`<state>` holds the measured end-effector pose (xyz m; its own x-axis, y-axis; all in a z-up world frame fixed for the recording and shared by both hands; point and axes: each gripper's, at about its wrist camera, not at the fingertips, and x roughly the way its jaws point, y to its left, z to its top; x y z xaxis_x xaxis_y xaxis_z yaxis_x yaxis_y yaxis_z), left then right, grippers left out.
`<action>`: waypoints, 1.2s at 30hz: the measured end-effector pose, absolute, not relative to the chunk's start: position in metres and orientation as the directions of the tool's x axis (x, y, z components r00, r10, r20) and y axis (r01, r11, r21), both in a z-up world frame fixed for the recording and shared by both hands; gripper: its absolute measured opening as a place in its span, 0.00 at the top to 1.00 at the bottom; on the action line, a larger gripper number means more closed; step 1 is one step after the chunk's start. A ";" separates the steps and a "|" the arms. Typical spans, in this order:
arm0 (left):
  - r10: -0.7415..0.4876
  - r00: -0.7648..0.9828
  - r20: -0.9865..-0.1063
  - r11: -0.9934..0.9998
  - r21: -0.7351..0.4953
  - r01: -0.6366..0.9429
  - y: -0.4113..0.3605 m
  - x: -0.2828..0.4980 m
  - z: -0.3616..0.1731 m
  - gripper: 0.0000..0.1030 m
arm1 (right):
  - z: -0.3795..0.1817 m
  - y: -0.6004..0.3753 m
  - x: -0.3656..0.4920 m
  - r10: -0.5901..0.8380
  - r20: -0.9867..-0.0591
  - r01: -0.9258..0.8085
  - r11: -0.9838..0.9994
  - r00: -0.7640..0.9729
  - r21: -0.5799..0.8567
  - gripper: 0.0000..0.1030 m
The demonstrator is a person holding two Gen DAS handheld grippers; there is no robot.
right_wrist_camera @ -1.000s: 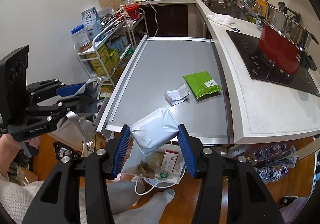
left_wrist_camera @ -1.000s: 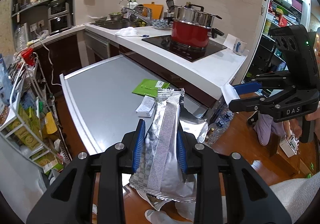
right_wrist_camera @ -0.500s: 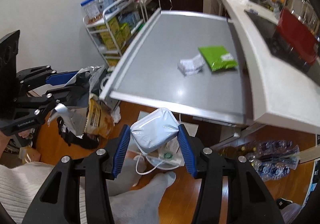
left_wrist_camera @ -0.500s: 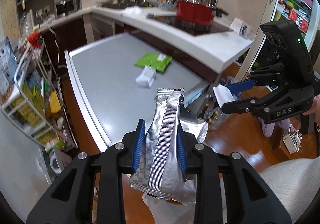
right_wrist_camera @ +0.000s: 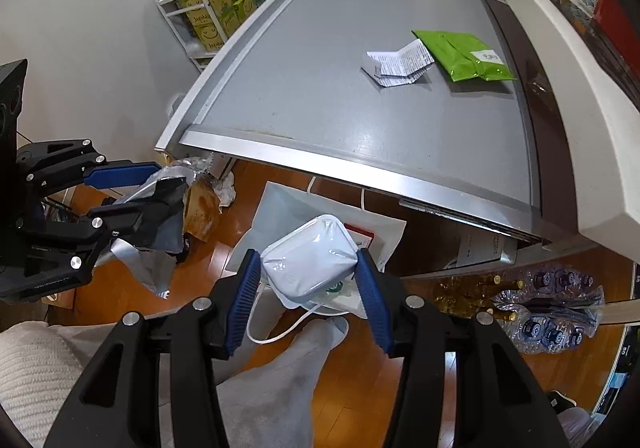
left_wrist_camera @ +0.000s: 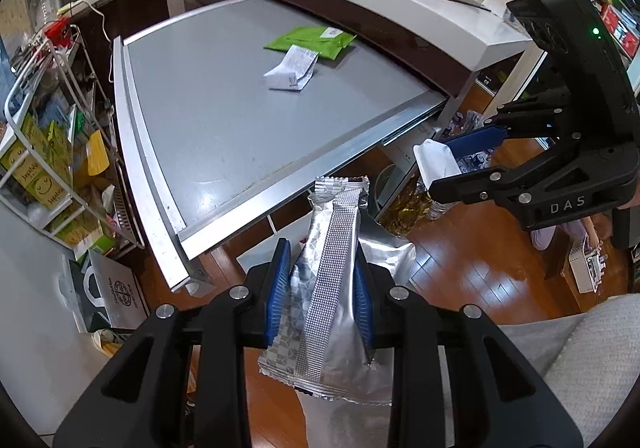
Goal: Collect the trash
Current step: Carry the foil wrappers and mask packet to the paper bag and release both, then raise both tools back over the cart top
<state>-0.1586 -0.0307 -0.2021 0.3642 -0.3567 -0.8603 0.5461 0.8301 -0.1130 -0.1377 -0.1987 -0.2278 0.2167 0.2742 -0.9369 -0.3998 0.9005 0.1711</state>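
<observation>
Below the front edge of the grey table (right_wrist_camera: pixel 320 60), a white bag (right_wrist_camera: pixel 280 208) sits open on the wooden floor, probably the bin for the collected rubbish, which would explain why both grippers point steeply down toward it. Two pieces remain on the table, well apart from either tool: a green packet (right_wrist_camera: pixel 464 54) near the counter side and a folded paper slip (right_wrist_camera: pixel 400 64) touching its edge.

The left gripper (left_wrist_camera: pixel 320 296) is clamped narrow on a crumpled silver foil wrapper (left_wrist_camera: pixel 332 268), whose long seam stands up between the blue pads and whose lower end hangs behind them. The right gripper (right_wrist_camera: pixel 310 284) holds a puffy white pouch (right_wrist_camera: pixel 310 260) at a moderate width, pads pressing its two sides. The pouch hangs directly above the bag, so releasing it looks like the likely next move.
</observation>
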 end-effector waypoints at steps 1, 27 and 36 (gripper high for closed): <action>-0.354 0.362 -0.862 0.831 -0.112 0.544 -0.031 -0.157 -0.204 0.70 | -0.230 -0.199 -0.136 0.275 -0.938 -0.399 0.900 0.211 0.174 0.53; -0.321 0.364 -0.874 0.854 -0.101 0.510 -0.023 -0.128 -0.202 0.45 | -0.235 -0.207 -0.112 0.257 -0.944 -0.343 0.922 0.205 0.177 0.36; -0.332 0.444 -0.832 0.872 -0.091 0.481 -0.015 -0.115 -0.174 0.19 | -0.177 -0.228 -0.109 0.225 -0.897 -0.278 0.953 0.380 0.121 0.11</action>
